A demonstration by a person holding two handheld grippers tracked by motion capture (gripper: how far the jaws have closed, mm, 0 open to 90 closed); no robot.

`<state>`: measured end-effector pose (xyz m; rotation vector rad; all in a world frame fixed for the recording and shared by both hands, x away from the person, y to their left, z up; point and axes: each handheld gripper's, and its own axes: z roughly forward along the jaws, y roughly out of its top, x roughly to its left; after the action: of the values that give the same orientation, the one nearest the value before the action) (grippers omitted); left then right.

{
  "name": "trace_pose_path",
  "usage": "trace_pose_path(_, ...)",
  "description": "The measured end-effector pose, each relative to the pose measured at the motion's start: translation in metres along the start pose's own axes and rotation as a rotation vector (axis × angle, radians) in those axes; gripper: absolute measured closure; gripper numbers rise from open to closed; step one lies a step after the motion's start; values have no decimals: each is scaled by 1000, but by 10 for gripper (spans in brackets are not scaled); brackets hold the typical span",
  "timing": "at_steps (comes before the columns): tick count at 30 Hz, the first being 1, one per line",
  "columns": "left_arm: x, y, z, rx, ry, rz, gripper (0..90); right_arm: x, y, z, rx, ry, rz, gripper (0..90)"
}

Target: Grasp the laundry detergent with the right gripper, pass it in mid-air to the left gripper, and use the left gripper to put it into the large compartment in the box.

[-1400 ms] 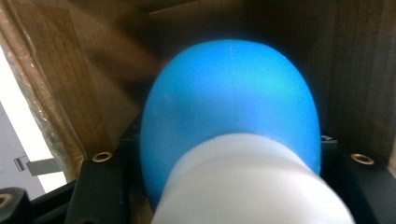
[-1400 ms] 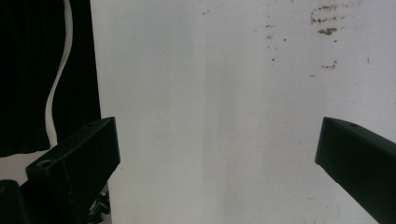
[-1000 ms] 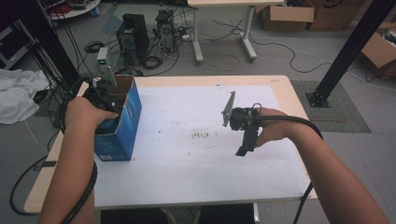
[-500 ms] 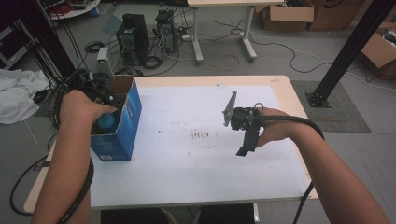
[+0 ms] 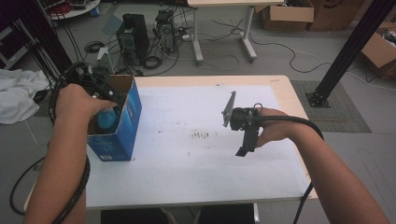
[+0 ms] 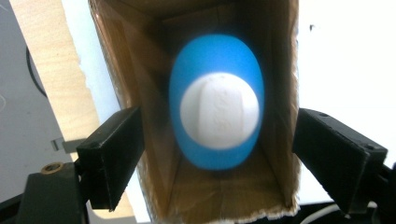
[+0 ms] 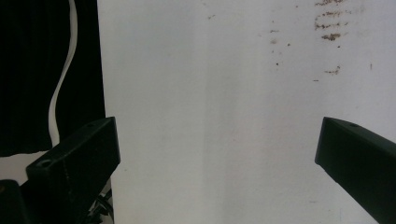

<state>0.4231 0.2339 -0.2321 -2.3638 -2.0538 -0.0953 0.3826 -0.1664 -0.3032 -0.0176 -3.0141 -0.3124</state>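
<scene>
I'm hovering my left gripper (image 6: 212,175) over the box (image 5: 122,122) with jaws just opening, released off the blue bottle (image 6: 215,107) now standing inside it, so the drop looks done, while my right gripper (image 7: 217,163) is idling open-jawed over the surface (image 5: 187,163).

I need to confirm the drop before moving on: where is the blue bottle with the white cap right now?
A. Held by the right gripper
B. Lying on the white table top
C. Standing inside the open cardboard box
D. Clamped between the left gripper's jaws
C: in the left gripper view the blue bottle sits down inside the cardboard box, with the left gripper jaws spread wide outside the box walls, clear of it.
</scene>
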Motion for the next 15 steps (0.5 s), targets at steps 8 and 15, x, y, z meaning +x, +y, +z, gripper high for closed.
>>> trace_pose_path(8,-15,2,-19,-18,12,65,133,-2,1,-1,4,4,0,0)
trace_pose_path(15,-30,4,-35,-28,6,122,82,-2,1,-3,7,6,12,0)
